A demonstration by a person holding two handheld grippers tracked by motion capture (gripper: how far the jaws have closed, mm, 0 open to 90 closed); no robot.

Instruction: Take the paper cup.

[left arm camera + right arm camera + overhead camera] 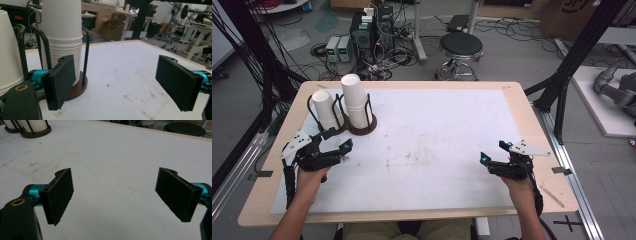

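We hold the left claw (334,141) at about eight o'clock on the worktop (522,107), its jaws spread wide with nothing between them. It points toward ten o'clock, at the two cup holders that stand near the far left corner. The nearer stack of paper cups (354,102) sits upside down inside a dark wire holder on a round brown base (364,127); the second stack of cups (326,109) stands just beside it, further toward nine o'clock, in its own wire frame.

In the left gripper view the tall cup stack (62,32) rises just behind our left-hand pad, its ribbed rims piled one on another, and the black wire uprights (86,55) run up beside it. The pad is close to the base but apart from it; we cannot tell any contact. The other cup stack (8,50) shows at the left edge of that view.

We hold the right claw (495,152) at about four o'clock, well apart from the cups, jaws likewise spread and empty above the bare white sheet (437,150), which is scuffed with brownish marks near its middle. In the right gripper view the two holders (35,131) show far off at eleven o'clock.
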